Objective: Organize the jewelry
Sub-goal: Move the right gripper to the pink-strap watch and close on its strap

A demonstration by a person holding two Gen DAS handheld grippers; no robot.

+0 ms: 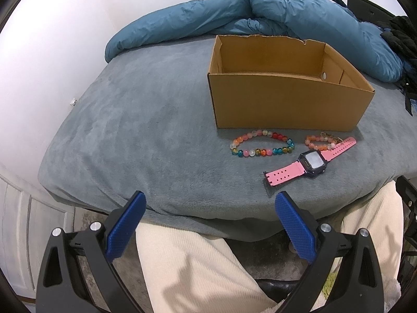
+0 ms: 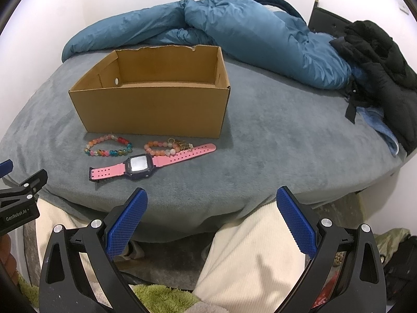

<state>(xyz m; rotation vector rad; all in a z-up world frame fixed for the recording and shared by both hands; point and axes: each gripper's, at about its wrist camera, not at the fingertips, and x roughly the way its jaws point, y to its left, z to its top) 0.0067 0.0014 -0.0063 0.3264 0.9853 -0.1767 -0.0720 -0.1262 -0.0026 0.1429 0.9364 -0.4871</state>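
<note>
1. On the soft grey blanket (image 1: 135, 130), an open brown cardboard box (image 1: 284, 99) is sitting with nothing showing inside.
2. Just in front of the box, a bracelet of many-coloured round beads (image 1: 262, 144) is lying flat.
3. Beside it, a smaller orange and pink bead bracelet (image 1: 319, 142) is touching the strap of a pink watch with a dark square face (image 1: 312, 161).
4. The left gripper (image 1: 209, 224) is hanging near the bed edge, over the cream trousers (image 1: 198, 266), fingers wide apart, holding nothing.
5. The right gripper (image 2: 211, 221) is doing the same.
6. A puffy blue quilt (image 2: 247, 31) is lying behind the box.
</note>
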